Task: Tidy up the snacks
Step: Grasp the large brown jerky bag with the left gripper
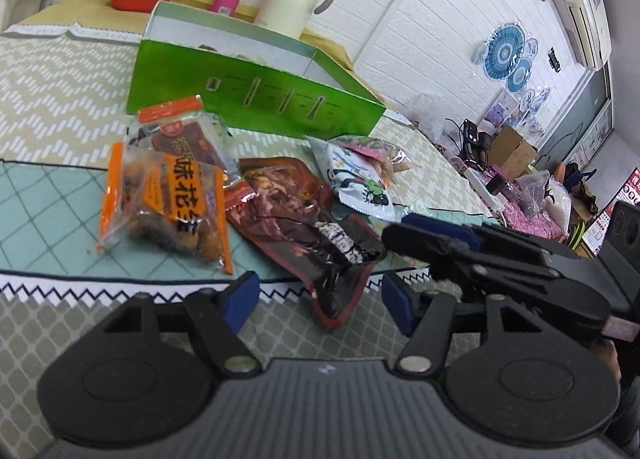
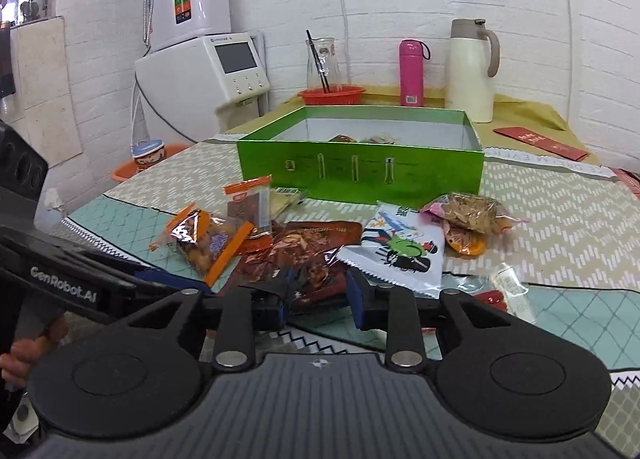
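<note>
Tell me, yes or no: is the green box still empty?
No. The right wrist view shows a few snack packets already lying inside the green box.

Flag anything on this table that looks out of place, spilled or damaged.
Nothing spilled or torn. The snack packets lie in a loose overlapping heap in front of the green box: the orange-edged packet overlaps the dark red pouch. One small packet lies apart, right of the heap.

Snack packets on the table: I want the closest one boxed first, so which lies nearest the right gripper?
The dark red-and-black packet, lying between the right gripper fingers. The orange-edged and white cartoon packets lie farther away.
</note>
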Demonstrator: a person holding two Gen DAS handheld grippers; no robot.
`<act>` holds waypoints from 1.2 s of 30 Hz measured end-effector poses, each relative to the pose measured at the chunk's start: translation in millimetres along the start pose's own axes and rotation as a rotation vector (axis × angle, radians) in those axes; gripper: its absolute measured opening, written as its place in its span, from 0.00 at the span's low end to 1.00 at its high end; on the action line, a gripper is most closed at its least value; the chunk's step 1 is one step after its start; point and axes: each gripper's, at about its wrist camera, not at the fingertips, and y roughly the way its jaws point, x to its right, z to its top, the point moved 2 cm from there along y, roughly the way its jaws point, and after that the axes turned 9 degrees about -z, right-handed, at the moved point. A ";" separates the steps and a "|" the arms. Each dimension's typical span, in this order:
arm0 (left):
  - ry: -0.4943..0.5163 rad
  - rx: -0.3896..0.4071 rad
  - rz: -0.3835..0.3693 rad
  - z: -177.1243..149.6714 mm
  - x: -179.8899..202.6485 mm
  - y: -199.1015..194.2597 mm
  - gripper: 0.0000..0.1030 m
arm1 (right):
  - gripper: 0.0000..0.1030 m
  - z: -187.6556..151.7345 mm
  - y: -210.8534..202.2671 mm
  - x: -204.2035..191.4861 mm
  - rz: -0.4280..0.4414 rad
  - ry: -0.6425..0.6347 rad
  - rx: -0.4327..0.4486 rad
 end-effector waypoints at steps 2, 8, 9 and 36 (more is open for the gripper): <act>-0.003 -0.002 -0.006 -0.3 0.8 0.9 0.59 | 0.52 3.5 8.1 3.7 -0.008 -0.002 0.001; 0.003 -0.008 -0.002 0.6 0.3 2.4 0.45 | 0.61 -2.3 32.6 12.4 0.069 0.058 -0.110; 0.000 -0.005 0.007 1.0 -1.6 1.2 0.42 | 0.61 -3.8 30.7 12.5 0.102 0.080 -0.122; -0.018 -0.086 -0.007 -0.1 -3.1 -11.9 0.33 | 0.53 -6.3 13.0 12.1 0.128 0.105 -0.155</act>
